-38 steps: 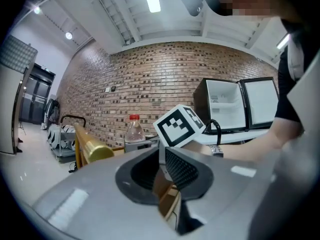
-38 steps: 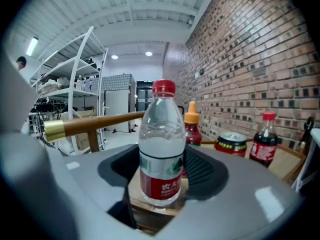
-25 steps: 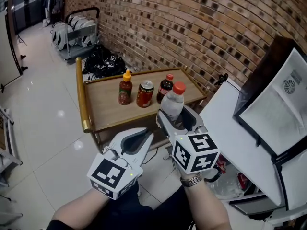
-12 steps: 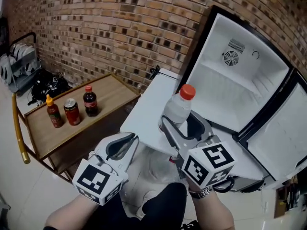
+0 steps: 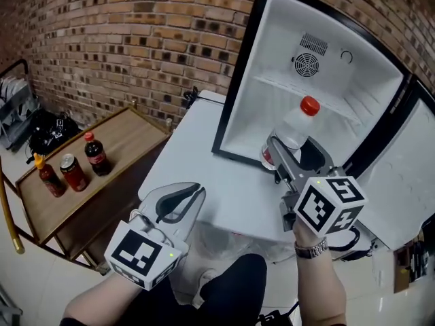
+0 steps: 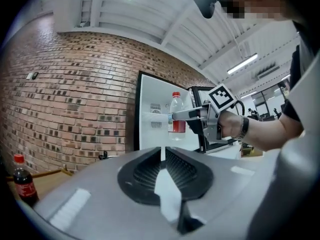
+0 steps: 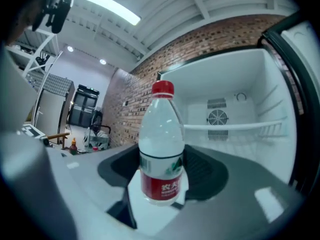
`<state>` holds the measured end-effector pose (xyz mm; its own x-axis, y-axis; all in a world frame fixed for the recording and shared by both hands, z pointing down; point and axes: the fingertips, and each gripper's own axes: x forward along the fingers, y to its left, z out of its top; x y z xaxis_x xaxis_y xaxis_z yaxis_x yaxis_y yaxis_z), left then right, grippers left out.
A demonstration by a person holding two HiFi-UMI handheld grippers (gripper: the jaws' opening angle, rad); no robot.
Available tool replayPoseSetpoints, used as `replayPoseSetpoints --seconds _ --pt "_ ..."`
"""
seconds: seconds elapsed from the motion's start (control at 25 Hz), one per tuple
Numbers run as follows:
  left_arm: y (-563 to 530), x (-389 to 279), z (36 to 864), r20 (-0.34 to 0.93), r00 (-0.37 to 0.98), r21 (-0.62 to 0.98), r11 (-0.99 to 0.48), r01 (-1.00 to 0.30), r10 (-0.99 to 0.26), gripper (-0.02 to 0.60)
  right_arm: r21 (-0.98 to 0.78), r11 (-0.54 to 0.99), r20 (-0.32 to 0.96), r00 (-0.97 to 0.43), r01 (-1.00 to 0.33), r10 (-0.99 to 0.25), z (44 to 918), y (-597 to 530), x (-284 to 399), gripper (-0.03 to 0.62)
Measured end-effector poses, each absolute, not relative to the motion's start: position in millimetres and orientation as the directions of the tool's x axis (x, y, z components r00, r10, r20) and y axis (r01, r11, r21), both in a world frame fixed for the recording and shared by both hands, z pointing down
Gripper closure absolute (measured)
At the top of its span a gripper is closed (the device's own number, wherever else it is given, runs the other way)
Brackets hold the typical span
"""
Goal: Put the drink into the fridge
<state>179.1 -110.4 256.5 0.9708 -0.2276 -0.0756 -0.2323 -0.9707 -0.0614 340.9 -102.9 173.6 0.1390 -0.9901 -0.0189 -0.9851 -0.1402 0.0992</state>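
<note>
The drink is a clear water bottle (image 5: 292,129) with a red cap and red label, standing upright between the jaws of my right gripper (image 5: 289,149), which is shut on its lower body. The bottle (image 7: 161,149) is held level at the mouth of the open fridge (image 5: 326,66), in front of its white interior (image 7: 240,109) and wire shelf. My left gripper (image 5: 194,192) hangs lower and to the left over the white tabletop (image 5: 197,161), jaws shut and empty. The left gripper view shows the right gripper (image 6: 192,115) and the bottle (image 6: 176,118) before the fridge (image 6: 150,119).
A wooden cart (image 5: 129,134) at the left carries a sauce bottle (image 5: 46,176), a can (image 5: 73,172) and a cola bottle (image 5: 97,155). The fridge door (image 5: 408,182) stands open at the right. A brick wall (image 5: 136,32) runs behind.
The view has swung right from the cart to the fridge. My right gripper has carried the bottle forward and up to the fridge opening. The left gripper has followed, still shut.
</note>
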Motion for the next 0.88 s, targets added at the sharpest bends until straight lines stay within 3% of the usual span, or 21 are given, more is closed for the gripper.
replayPoseSetpoints --seconds 0.4,0.88 --pt "-136.7 193.9 258.1 -0.047 0.968 -0.135 -0.959 -0.25 -0.246 0.565 0.036 -0.204 0.074 0.206 -0.978 -0.976 230.5 -155.6 407.6 0.322" --pt "-156.9 217.1 254.9 -0.042 0.972 -0.1 -0.967 -0.234 -0.231 0.565 0.023 -0.218 0.118 0.219 -0.976 -0.969 250.4 -217.2 456.0 0.321"
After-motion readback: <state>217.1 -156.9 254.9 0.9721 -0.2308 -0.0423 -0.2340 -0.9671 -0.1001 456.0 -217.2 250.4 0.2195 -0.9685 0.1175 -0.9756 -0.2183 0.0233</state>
